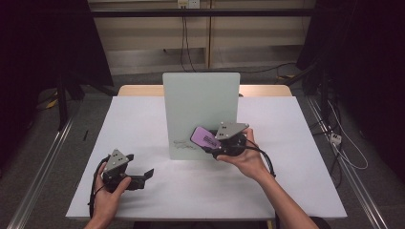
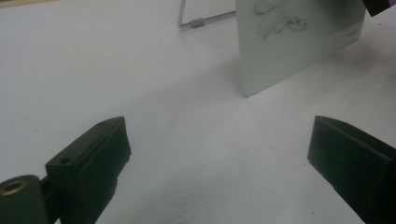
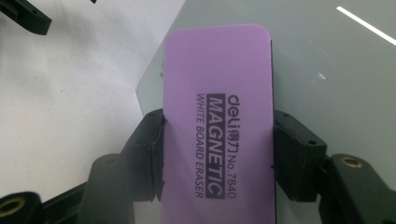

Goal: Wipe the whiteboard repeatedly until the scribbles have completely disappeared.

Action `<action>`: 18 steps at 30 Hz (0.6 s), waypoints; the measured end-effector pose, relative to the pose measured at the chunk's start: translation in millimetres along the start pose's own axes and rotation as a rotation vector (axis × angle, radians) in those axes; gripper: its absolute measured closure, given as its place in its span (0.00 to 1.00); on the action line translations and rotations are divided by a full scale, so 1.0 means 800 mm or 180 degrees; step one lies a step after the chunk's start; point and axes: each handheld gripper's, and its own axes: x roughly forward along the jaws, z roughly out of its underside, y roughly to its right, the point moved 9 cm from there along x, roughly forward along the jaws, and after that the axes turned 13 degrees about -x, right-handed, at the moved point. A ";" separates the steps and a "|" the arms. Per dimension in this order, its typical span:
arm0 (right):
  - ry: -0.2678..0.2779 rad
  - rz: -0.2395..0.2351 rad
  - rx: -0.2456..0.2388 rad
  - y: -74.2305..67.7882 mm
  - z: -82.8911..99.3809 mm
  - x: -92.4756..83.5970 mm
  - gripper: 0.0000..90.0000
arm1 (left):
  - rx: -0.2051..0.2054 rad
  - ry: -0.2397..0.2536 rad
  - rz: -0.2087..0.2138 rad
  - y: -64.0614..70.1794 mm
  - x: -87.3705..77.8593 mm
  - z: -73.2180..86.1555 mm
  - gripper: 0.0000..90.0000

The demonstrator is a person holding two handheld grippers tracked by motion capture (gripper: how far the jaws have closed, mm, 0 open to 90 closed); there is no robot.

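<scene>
The right claw [image 1: 213,143] is clamped on a purple rectangular foam whiteboard eraser [image 3: 219,116] printed "MAGNETIC WHITE BOARD ERASER", one black jaw pressing on each long edge. The eraser sits just in front of the lower part of a small pale-green glass whiteboard [image 1: 200,105] that stands upright on a wire stand at the middle of the white counter [image 1: 143,124]. A dark scribble of marker lines [image 2: 278,18] lies near the board's bottom left corner as the high view shows it, to the left of the eraser.

The step in hand looks like wiping that scribble off. To do it well, the eraser's felt face should meet the glass flat, not on an edge, so the wrist needs to turn until the pad lies parallel to the board. Pressure should be light and even: the board rests only on its thin stand and could tip backward or slide on the counter under a hard push. Short strokes across the marks, carried past both ends, should clear them without smearing.

The left claw [image 1: 143,175] rests near the counter's front left, well apart from the board, jaws wide apart with nothing between them. It could brace the board's edge if the board begins to shift.
</scene>
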 end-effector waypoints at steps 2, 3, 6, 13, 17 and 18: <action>-0.0017 0.0011 0.0005 0.000 0.002 -0.001 0.46 | 0.0006 0.0000 -0.0004 0.000 0.000 0.000 0.06; -0.0015 0.0013 0.0008 -0.001 0.002 -0.001 0.46 | 0.0014 -0.0003 -0.0006 -0.001 0.000 0.000 0.06; -0.0027 0.0022 0.0027 -0.002 0.002 0.001 0.46 | 0.0019 -0.0003 -0.0009 -0.001 0.000 0.000 0.06; -0.0060 -0.0041 -0.0019 -0.011 -0.008 0.017 0.46 | 0.0052 0.0000 -0.0019 0.000 -0.001 -0.001 0.06; -0.0054 -0.0063 -0.0004 -0.011 -0.010 0.019 0.46 | -0.0003 -0.0011 -0.0015 -0.002 0.001 0.000 0.06; -0.0056 -0.0065 -0.0007 -0.011 -0.010 0.020 0.46 | -0.0002 -0.0013 -0.0012 -0.002 0.001 0.000 0.06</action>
